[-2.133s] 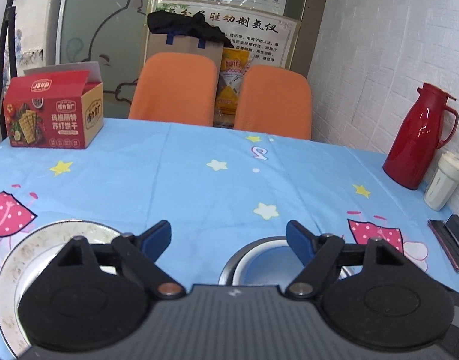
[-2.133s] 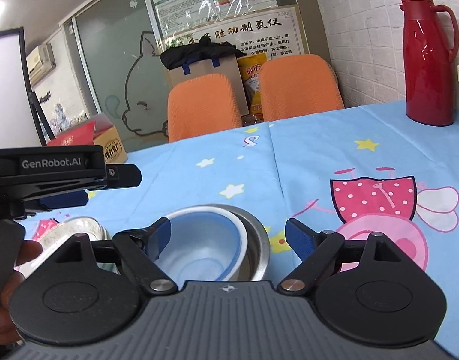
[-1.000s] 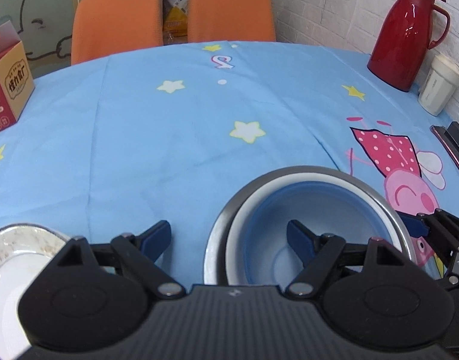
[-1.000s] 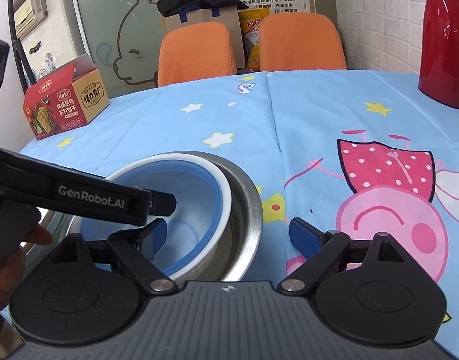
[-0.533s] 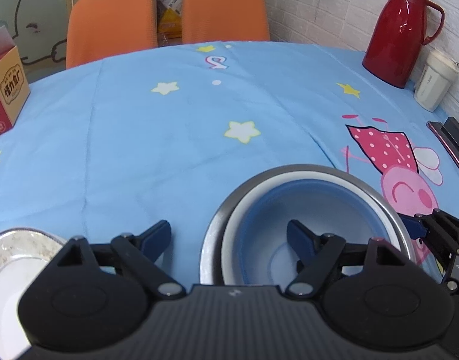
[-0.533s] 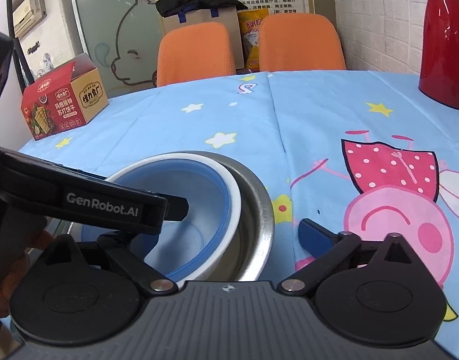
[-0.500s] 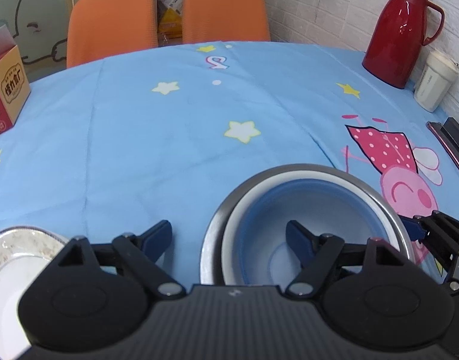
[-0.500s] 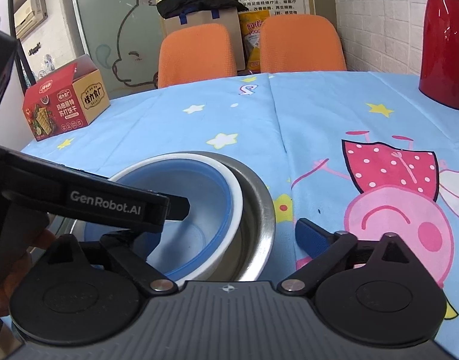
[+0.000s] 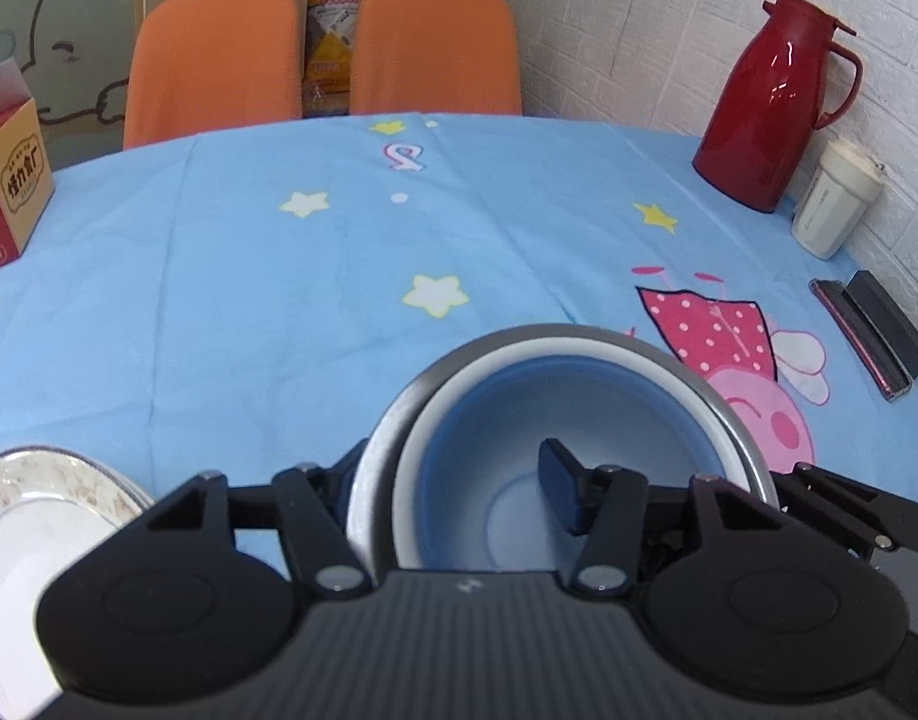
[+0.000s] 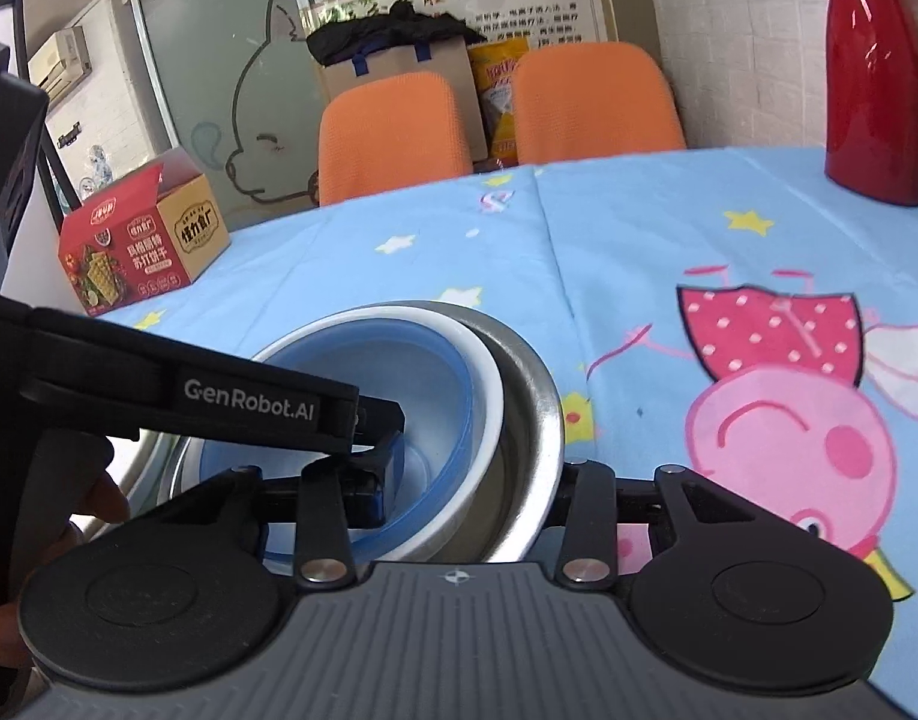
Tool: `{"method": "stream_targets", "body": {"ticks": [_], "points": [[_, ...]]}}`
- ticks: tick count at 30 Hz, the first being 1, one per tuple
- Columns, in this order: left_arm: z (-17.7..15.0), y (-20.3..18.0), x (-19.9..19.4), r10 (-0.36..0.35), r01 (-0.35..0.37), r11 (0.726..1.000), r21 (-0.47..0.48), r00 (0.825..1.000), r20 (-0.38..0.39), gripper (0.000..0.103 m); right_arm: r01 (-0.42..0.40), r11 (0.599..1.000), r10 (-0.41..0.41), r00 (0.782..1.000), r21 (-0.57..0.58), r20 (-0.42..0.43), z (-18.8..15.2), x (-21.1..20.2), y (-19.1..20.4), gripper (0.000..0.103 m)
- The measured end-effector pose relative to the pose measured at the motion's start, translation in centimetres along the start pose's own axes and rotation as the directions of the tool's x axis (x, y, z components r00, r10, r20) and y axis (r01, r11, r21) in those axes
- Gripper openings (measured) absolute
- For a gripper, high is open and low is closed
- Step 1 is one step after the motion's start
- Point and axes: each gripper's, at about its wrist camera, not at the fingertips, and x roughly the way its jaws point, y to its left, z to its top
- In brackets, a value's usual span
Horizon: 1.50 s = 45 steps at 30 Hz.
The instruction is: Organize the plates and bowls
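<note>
Near the desk's [image 9: 231,276] front edge, the nested bowls [image 9: 555,420] sit between both grippers: left gripper [image 9: 453,480] and right gripper [image 10: 471,480] jaws, just closing, pinch opposite rims.

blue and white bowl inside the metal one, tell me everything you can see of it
The round blue and white bowl has a blue inside, a thick white rim and a paler flat bottom; it looks like plastic or ceramic. It sits nested in the round steel bowl, tilted toward one side. One finger of each gripper reaches inside it, and it looks empty.
</note>
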Motion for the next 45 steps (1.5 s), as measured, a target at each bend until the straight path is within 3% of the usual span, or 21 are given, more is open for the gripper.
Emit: {"method": "stream_targets", "body": {"ticks": [11,22,28,34,45], "points": [[1.0,1.1,-5.2,0.031,-0.027,0.999,-0.035,0.993,0.111,0.056,-0.002,0.997,0.009,0.996,-0.075,0.094,2.9,-3.1,2.6,0.078],[-1.7,9.0,-10.4,0.176,-0.144,0.971,-0.189,0.971,0.164,0.056,-0.135,0.972,0.151,0.986,-0.192,0.073,3.5,-1.5,9.8,0.08],[-4.0,13.3,-11.7,0.247,-0.203,0.943,-0.264,0.958,0.144,0.057,-0.225,0.942,0.237,0.971,-0.249,0.021,2.9,0.3,14.3,0.087],[-5.8,16.3,-10.6,0.257,-0.219,0.924,-0.314,0.962,0.087,0.057,-0.277,0.923,0.273,0.96,-0.268,-0.054,1.2,2.2,17.1,0.091],[-6.3,17.2,-8.9,0.226,-0.194,0.93,-0.312,0.971,0.072,0.057,-0.271,0.93,0.247,0.961,-0.247,-0.122,0.0,4.5,17.5,0.093]]}}
